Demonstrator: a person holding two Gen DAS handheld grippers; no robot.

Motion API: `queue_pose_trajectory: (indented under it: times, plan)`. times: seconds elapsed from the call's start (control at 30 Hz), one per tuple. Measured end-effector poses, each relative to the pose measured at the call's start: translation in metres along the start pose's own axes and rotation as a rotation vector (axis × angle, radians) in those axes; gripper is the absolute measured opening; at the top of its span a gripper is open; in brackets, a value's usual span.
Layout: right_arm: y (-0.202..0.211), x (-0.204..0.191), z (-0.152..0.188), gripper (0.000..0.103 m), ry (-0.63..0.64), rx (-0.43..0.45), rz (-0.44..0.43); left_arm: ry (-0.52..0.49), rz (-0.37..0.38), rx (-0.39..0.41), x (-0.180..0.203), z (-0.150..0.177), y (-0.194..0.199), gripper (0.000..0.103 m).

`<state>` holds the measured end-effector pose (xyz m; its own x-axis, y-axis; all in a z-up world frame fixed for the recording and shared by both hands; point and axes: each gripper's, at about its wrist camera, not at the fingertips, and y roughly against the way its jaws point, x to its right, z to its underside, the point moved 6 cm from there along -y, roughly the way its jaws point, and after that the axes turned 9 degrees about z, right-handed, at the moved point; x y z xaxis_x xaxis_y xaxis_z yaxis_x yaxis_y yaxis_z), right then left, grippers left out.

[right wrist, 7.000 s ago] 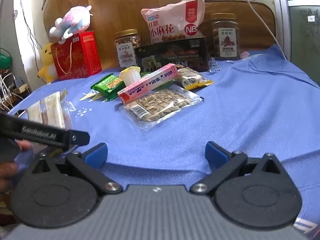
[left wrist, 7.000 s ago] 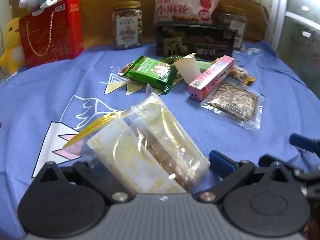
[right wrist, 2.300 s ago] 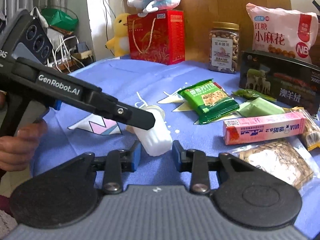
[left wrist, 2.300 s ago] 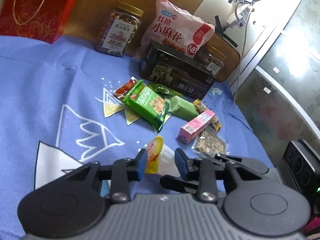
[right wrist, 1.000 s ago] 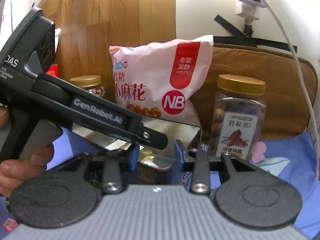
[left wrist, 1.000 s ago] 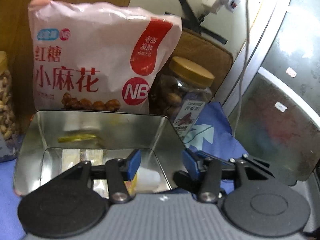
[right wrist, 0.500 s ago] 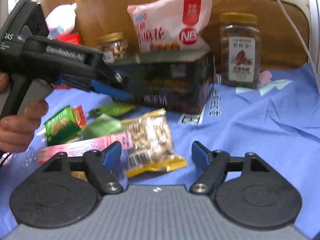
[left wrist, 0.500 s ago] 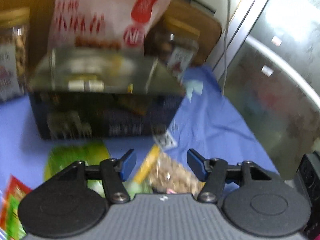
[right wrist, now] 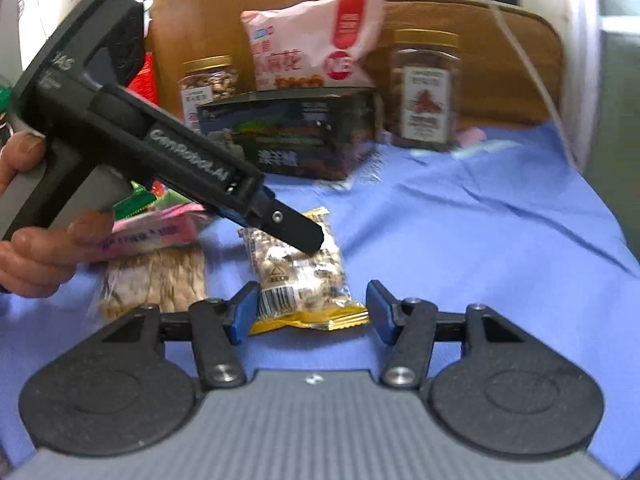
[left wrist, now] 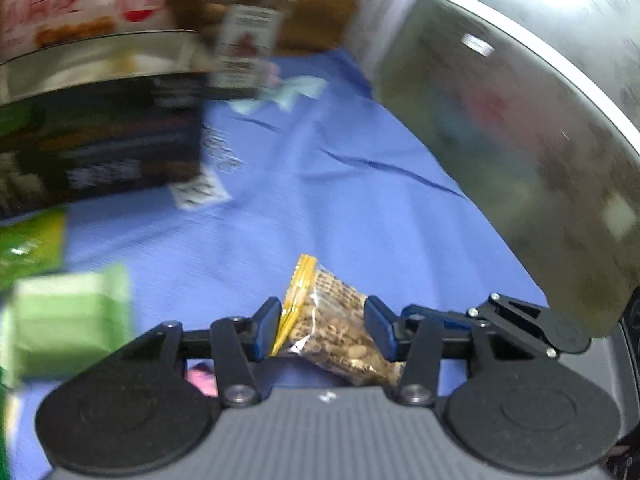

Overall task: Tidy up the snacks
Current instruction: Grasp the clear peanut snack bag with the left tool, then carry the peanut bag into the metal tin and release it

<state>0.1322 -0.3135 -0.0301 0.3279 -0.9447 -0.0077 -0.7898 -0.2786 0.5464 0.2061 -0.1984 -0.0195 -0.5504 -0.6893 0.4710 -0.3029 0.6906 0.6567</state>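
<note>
A clear peanut packet with yellow ends (right wrist: 298, 268) lies on the blue cloth (right wrist: 480, 232). My right gripper (right wrist: 308, 306) is open with the packet's near end between its fingers. My left gripper (left wrist: 322, 326) is open around the same packet (left wrist: 332, 332) from the other end, and it shows in the right wrist view (right wrist: 296, 232) just above the packet. The open dark tin box (right wrist: 292, 136) stands behind, with snacks inside as seen in the left wrist view (left wrist: 100, 128).
A pink box (right wrist: 148, 234), a seed packet (right wrist: 156, 280) and green packets (left wrist: 68, 316) lie left of the peanuts. Two nut jars (right wrist: 426, 92) and a pink bag (right wrist: 316, 44) stand behind the tin. A grey cabinet (left wrist: 520, 120) is at the right.
Both grippers left the tin after the jelly cup went in, dropped to the cloth and moved onto the peanut packet, jaws open.
</note>
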Motion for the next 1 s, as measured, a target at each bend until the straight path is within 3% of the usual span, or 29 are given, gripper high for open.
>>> queue_pose_trajectory:
  times: [0.13, 0.23, 0.53, 0.6, 0.67, 0.87, 1.0]
  plan:
    - [0.029, 0.016, 0.021, 0.066, -0.075, 0.022, 0.045, -0.063, 0.021, -0.02, 0.036, 0.018, -0.012, 0.047]
    - [0.047, 0.024, 0.036, 0.076, -0.104, 0.037, 0.105, -0.055, 0.047, -0.019, 0.049, 0.029, -0.012, 0.047]
    - [0.073, 0.017, 0.065, 0.075, -0.115, 0.12, 0.188, -0.027, 0.071, 0.014, 0.06, 0.056, 0.001, 0.047]
    - [0.073, 0.013, 0.067, 0.071, -0.093, 0.137, 0.22, -0.028, 0.075, 0.02, 0.062, 0.059, 0.004, 0.046]
    - [0.071, 0.01, 0.063, 0.057, -0.082, 0.141, 0.206, -0.031, 0.078, 0.022, 0.063, 0.061, 0.006, 0.046]
    - [0.068, 0.003, 0.054, 0.043, -0.074, 0.13, 0.187, -0.017, 0.107, 0.017, 0.061, 0.061, 0.009, 0.045]
    - [0.065, -0.003, 0.043, 0.04, -0.063, 0.133, 0.183, -0.022, 0.112, 0.041, 0.06, 0.056, 0.019, 0.043]
